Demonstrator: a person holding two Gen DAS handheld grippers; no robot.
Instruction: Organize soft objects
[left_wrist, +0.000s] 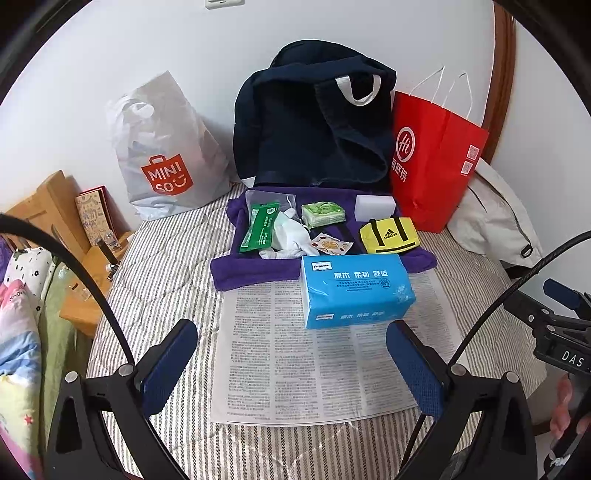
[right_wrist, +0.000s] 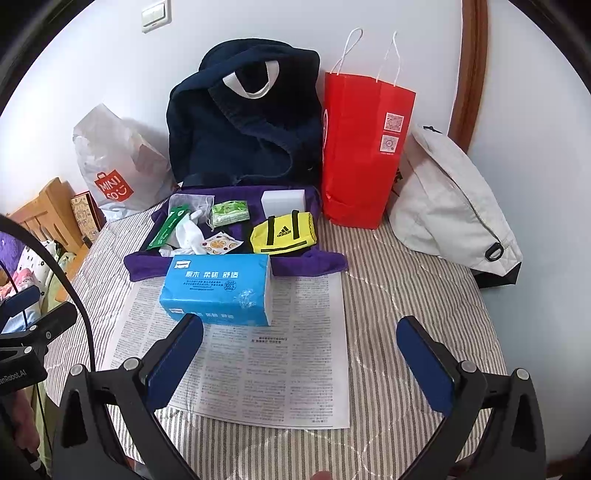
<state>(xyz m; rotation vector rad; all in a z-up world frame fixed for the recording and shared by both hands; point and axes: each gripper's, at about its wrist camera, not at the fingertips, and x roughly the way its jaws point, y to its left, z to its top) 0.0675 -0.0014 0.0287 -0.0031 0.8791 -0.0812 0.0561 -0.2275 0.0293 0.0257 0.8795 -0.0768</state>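
Two open grippers, left gripper (left_wrist: 291, 354), right gripper (right_wrist: 299, 354), one tissue pack (left_wrist: 356, 290)

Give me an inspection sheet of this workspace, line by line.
Surface: striped bedspread with a printed newspaper sheet laid flat on it.
Job's things: blue tissue pack on the sheet's far edge; behind it a purple towel carrying a yellow pouch, green tissue packet, green wipes pack, white cloth and white block.
Clutter: navy bag, red paper bag, white plastic bag, grey bag along the wall.
Grippers: left gripper and right gripper both with jaws open, holding nothing.
Cables: black cable arcs at the left.
Surroundings: white wall, wooden bedside furniture.
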